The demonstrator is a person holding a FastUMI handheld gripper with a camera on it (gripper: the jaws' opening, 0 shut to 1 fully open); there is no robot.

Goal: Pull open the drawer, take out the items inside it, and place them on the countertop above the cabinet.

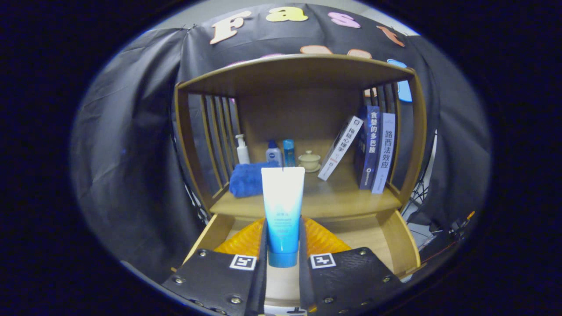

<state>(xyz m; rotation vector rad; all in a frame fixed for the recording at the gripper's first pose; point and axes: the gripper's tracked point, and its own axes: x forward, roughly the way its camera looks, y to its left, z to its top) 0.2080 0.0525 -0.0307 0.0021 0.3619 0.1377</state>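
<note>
We held a tube upright above the open drawer.

Our hand-held gripper (283,259) had closed on the blue-and-white tube (282,206), both fingers pressing its lower sides near the blue cap, which pointed down. Below and beyond the fingers, the wooden drawer (397,245) stood pulled out, with an orange ribbed item (322,239) lying in it behind the tube. Above the drawer, the cabinet's tabletop (342,199) carried a folded blue towel (248,180) near its left edge, a white pump bottle (242,150), two small blue bottles (281,153) and a cream lidded cup (309,160) along the back, and three books (373,147) at the right side, one leaning.
</note>
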